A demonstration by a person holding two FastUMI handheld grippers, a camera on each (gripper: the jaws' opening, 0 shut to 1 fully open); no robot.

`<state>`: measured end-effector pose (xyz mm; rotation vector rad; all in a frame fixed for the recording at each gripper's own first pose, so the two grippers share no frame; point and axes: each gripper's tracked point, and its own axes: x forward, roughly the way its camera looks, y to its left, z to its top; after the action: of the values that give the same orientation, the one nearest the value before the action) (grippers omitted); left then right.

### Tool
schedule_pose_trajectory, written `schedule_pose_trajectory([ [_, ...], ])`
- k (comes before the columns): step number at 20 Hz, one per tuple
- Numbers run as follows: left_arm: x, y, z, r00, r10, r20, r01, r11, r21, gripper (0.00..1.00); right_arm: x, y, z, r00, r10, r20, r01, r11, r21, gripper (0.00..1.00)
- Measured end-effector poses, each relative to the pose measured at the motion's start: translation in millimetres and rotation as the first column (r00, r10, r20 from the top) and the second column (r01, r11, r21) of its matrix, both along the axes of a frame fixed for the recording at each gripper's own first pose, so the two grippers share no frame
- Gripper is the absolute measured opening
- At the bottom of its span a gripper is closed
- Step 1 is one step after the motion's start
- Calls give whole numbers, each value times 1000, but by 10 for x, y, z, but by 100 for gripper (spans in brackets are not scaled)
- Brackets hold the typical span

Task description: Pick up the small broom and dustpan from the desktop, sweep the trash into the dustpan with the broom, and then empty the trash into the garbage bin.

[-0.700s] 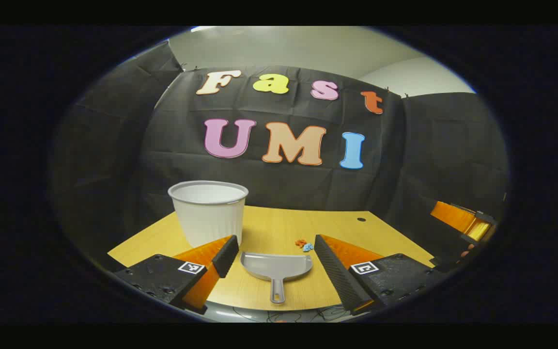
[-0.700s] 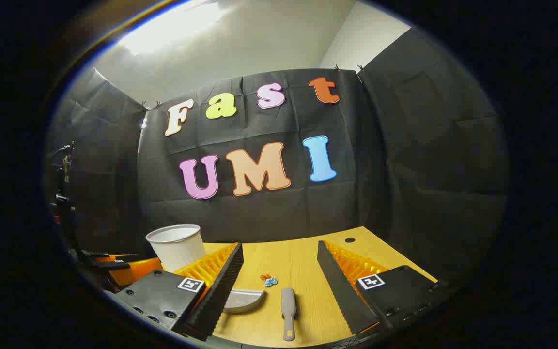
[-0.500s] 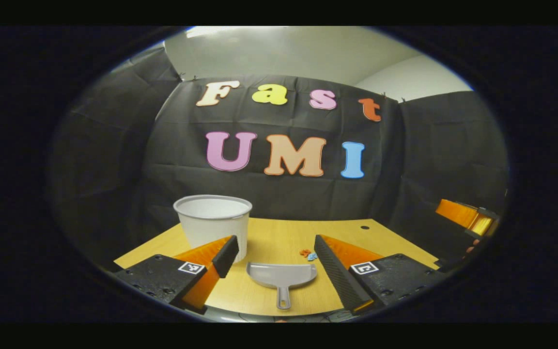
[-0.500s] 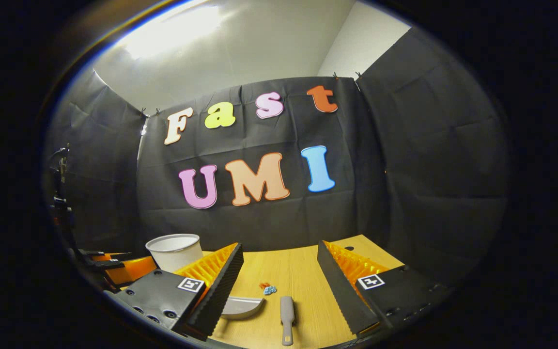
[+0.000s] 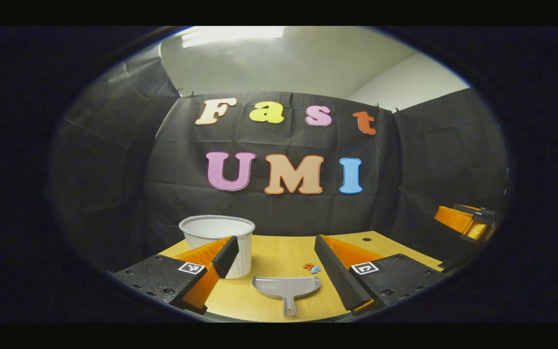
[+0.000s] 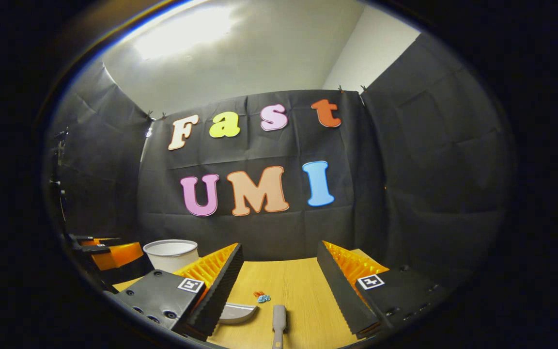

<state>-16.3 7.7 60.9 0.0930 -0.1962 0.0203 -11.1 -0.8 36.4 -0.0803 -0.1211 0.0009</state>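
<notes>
A grey dustpan [image 5: 286, 287] lies on the wooden desktop [image 5: 279, 252], handle toward me, between the wide-apart fingers of my open left gripper [image 5: 274, 244], which holds nothing. Small red and blue trash bits [image 5: 312, 267] sit just past its right corner. In the right gripper view, a grey small broom [image 6: 278, 321] lies on the desk below my open, empty right gripper [image 6: 279, 249]. The dustpan [image 6: 236, 312] is partly hidden behind its left finger, with the trash [image 6: 261, 296] beyond. The white garbage bin [image 5: 218, 238] stands at the back left.
The garbage bin [image 6: 170, 253] is upright with its mouth open. The other gripper [image 5: 464, 220] hovers at the far right of the left gripper view. A gripper [image 6: 109, 253] shows at the far left of the right gripper view. A cable hole [image 5: 366, 239] marks the desk's back right.
Both views have tipped upward, so the desk, bin, dustpan and broom have slid lower in frame. Both grippers stay open and nothing on the desk has moved.
</notes>
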Motion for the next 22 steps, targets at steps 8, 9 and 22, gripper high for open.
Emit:
schedule_pose_trajectory([
  [8, -29, -97, -143, 998, -22, -51, 24, 999, 32, 92, 11, -16, -100, 997, 21, -71, -20, 1000, 19, 99],
  [9, -32, -105, -133, 998, -24, -50, 25, 999, 34, 92, 0, -38, -87, 998, 14, -63, -13, 1000, 19, 98],
  [22, -75, -201, -177, 997, -43, -66, 46, 998, 46, 92, -69, -91, -51, 999, -1, -49, 2, 1000, 5, 99],
])
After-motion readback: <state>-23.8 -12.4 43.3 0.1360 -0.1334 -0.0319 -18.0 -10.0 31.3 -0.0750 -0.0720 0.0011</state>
